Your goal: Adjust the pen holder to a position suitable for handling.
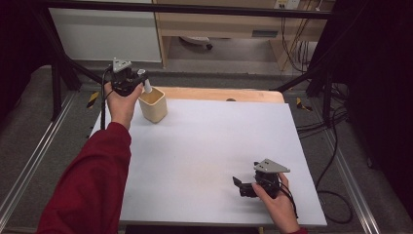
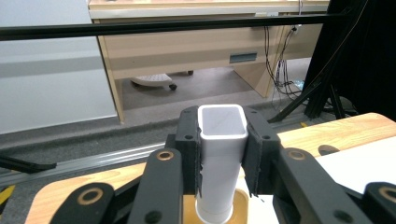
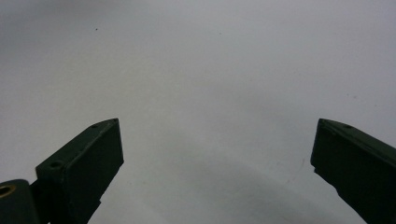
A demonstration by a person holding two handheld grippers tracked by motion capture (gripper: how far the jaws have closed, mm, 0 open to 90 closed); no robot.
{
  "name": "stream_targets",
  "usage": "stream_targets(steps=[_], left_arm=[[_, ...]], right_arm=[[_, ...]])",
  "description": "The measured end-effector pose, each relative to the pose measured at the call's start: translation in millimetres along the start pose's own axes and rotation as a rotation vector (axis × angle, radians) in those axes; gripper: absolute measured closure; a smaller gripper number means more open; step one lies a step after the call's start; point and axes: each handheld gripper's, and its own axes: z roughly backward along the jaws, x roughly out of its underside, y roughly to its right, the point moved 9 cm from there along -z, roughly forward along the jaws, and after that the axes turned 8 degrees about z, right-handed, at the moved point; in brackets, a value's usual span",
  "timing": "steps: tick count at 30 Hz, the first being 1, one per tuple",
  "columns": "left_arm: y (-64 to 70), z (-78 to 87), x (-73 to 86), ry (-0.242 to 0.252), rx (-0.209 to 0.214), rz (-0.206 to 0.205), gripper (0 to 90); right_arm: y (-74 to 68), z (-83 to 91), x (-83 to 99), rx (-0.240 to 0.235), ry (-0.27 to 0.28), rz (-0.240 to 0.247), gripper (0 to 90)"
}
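The cup (image 1: 154, 104) stands on the desk (image 1: 204, 146) toward ten o'clock, near its far left corner. The tube (image 1: 146, 86) rises from inside the cup, gripped by the left hand-held gripper (image 1: 138, 81) just above. The right hand-held gripper (image 1: 239, 185) rests toward five o'clock, well apart from the cup.

Nothing readable anywhere. No print or label on the white square tube (image 2: 222, 154), none on the beige cup (image 1: 153, 104) beneath it. Beyond the cup, a grey plate (image 2: 243, 57) on the desk front, too small and blurred to read. Left of the cup, black-and-yellow striped tape (image 1: 92, 99) on the floor: a marking, no words.
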Motion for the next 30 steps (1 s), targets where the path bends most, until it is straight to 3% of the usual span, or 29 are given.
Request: stream_targets(steps=[11, 30], left_arm=[[-7.6, -4.9, 12.9, -0.025, -0.016, 0.016, 70.9], [-4.4, -13.1, 29.2, -0.048, -0.012, 0.019, 70.8]], right_arm=[[-0.8, -0.6, 0.2, -0.001, -0.002, 0.01, 3.1], [-1.1, -0.8, 0.1, -0.004, -0.003, 0.012, 3.0]])
